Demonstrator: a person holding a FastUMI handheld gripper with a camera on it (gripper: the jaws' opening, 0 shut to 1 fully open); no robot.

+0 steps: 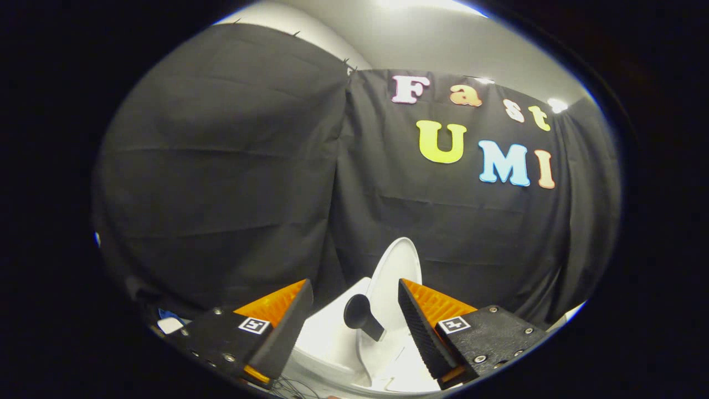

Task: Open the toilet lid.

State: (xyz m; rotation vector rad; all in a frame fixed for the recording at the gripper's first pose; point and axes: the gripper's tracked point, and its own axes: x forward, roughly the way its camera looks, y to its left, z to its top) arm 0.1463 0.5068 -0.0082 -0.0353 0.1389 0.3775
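The white toilet lid (394, 271) stands raised, nearly upright, its rounded top rising above and between my fingertips. A dark knob-like handle (361, 316) sticks out from its face toward me, in the gap between the fingers. Below it lies the white toilet seat and bowl rim (327, 343). My gripper (354, 299) is open, the fingers apart on either side of the handle and not touching it or the lid.
The black cloth wall hangs close behind the toilet. Some small white and blue items (169, 322) lie low beside the left finger. Thin wires (288, 385) show at the near base of the toilet.
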